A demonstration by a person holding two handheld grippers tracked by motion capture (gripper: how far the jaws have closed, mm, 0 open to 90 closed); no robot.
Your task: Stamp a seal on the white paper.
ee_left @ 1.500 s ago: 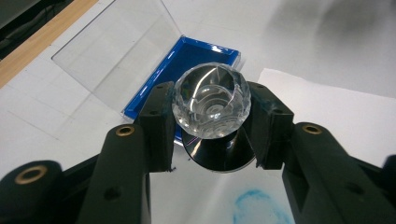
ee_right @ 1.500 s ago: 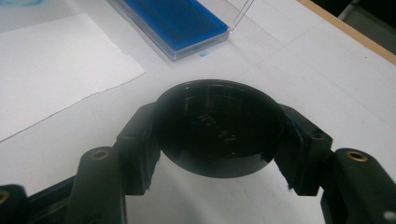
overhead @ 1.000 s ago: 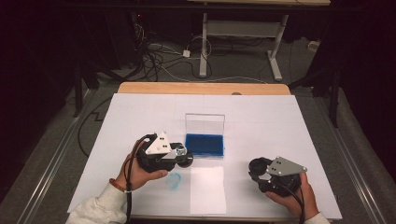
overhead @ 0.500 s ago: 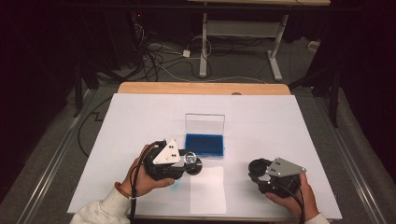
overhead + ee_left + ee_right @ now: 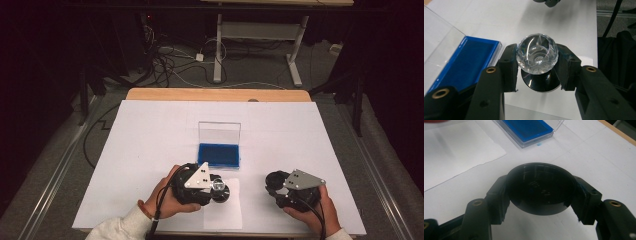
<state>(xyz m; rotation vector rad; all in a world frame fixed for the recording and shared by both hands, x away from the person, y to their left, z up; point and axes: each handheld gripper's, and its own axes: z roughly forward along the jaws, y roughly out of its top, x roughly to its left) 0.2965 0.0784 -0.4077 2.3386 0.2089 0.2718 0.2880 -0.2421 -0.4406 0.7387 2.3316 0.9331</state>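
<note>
White table (image 5: 150, 130) on dark cabled floor (image 5: 170, 60); left gripper (image 5: 536, 65) clamped faceted clear knob (image 5: 537, 53), right gripper (image 5: 540, 202) clamped black round cap (image 5: 540, 192)

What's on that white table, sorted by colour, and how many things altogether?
Clear: 1, the faceted knob held in the left gripper
Black: 1, the round cap held in the right gripper
Blue: 1, the case with its clear lid up
White: 1, the paper sheet
Total: 4
</note>
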